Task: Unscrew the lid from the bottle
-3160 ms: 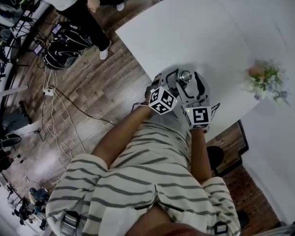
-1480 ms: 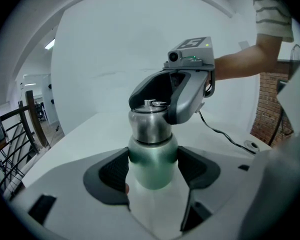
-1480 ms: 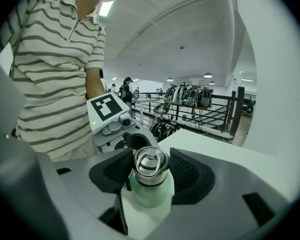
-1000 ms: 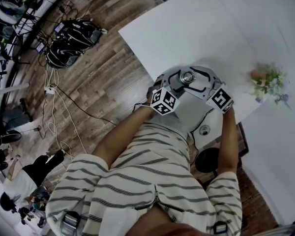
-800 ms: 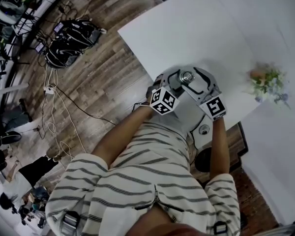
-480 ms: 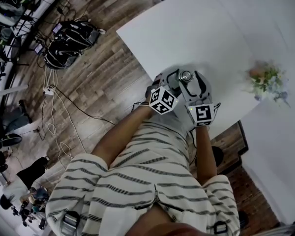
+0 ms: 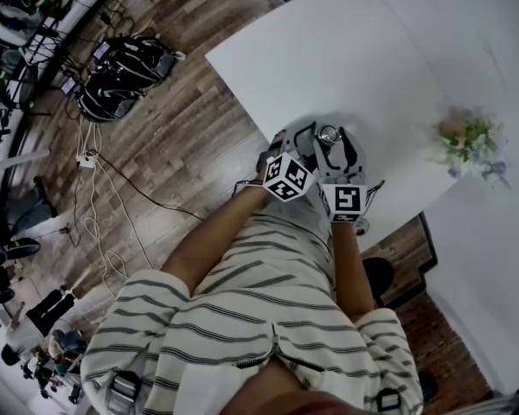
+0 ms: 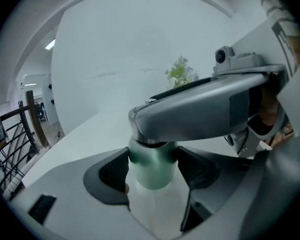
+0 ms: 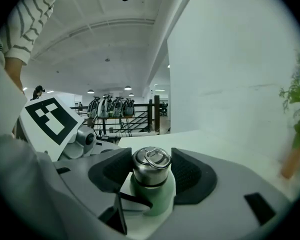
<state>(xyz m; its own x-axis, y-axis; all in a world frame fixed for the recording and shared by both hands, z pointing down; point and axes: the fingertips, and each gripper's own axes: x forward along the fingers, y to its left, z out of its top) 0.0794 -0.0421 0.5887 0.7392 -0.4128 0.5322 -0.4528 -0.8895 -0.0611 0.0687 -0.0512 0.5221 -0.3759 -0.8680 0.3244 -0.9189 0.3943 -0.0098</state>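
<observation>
The bottle (image 9: 156,198) is standing upright on the white table (image 7: 346,50), close to the edge nearest the person, with a small plant (image 7: 471,141) sitting well apart to the right. The left gripper (image 8: 153,170) is clamping the green body just under the shoulder, its pads pressing on both sides. The right gripper (image 9: 152,173) is coming in from the person's side at the height of the steel lid (image 9: 151,165). Its jaws have just been closing, and the pads are now lying against the lid's two sides, so it looks to be taking hold for a turn.

Several things could go wrong from here. The lid is smooth metal and its sides are short, so the pads may be gripping too little of it and could skid round instead of turning it. The left pads are holding a curved, slick surface, so the whole bottle might spin with the lid if that grip is too light. The two grippers are crowding each other at the neck, and a big roll of the right one could knock it against the left. With the table edge so near, any sideways pull is risking a tip or a slide off
</observation>
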